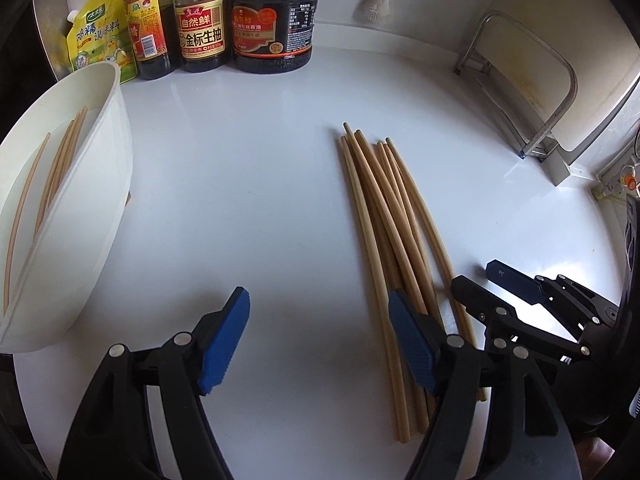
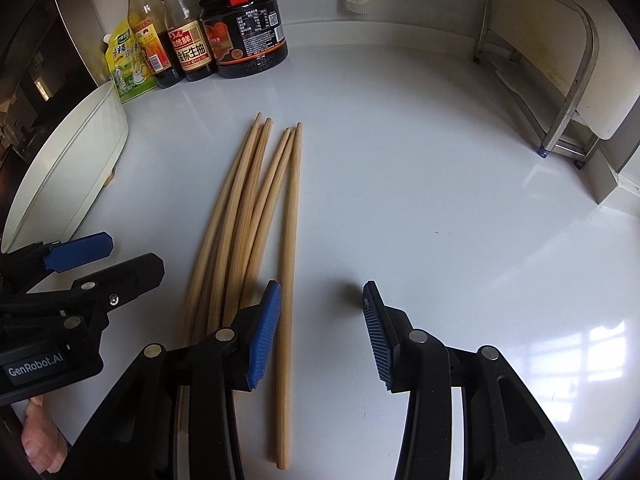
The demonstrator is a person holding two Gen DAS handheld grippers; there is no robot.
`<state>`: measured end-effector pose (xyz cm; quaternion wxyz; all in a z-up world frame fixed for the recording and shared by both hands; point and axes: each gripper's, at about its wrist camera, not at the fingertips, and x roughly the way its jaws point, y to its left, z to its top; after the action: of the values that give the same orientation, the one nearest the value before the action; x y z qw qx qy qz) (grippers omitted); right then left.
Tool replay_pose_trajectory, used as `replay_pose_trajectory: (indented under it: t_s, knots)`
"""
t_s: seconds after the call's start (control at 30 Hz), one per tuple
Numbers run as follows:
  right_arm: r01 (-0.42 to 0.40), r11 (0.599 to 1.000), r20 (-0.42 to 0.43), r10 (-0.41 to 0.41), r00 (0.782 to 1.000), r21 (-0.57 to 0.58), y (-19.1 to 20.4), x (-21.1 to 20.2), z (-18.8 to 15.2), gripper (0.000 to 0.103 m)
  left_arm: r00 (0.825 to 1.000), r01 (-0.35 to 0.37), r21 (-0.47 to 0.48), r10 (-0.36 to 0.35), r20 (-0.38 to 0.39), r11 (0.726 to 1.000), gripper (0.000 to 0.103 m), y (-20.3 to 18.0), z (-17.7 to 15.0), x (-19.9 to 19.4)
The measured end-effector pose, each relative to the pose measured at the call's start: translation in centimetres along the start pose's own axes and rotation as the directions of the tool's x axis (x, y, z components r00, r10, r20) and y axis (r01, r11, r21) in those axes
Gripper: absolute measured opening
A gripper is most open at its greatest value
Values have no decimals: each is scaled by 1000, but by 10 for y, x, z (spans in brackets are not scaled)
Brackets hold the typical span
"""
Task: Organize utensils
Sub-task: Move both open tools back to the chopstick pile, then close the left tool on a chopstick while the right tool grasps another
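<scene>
Chopstick sort underway: loose bundle on table, some already in tub.

White table point(image 1: 260, 184) carries all. White tub point(image 1: 100, 184), left edge of left-wrist frame, holds approx 4 chopsticks lying lengthwise; nothing else seen in it. Sauce bottles point(image 1: 224, 20) upper left, metal rack point(image 1: 520, 92) upper right, both well apart from work. Chopsticks point(image 2: 248, 216) lie center frame, fanned and overlapping, tips pointing away. Judged light, stiff, smooth wood, apt to roll or slip; take hold across thick near ends, one stick at a time. Left gripper point(image 1: 320, 340) fingers spread wide, empty, just left of bundle. Right gripper point(image 2: 322, 332) fingers part-spread, straddling rightmost stick, not pinching.
</scene>
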<state>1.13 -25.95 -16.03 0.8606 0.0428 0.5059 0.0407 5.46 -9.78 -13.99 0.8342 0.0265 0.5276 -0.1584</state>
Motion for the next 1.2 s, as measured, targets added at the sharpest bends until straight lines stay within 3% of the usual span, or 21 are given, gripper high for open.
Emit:
replay_pose_trajectory:
  t_s: [0.7,1.03,1.1,1.2]
  knots:
    - [-5,1000,7,4,1000,26,-17,-3,-3,41,998,-60,47,62,-33,997,74,-14,-1,22]
    - [24,999,21,-23,1000,-47,-2,1,-2,41,995,-101,55,102,-19,993,76,-17,3,27]
    - [42,996,32,-40,999,-81,2,3,-2,41,996,-94,62,94,-2,994,69,-17,3,26]
    - [46,993,43,-41,998,-111,6,4,0,41,996,-84,86,83,17,993,48,-19,3,23]
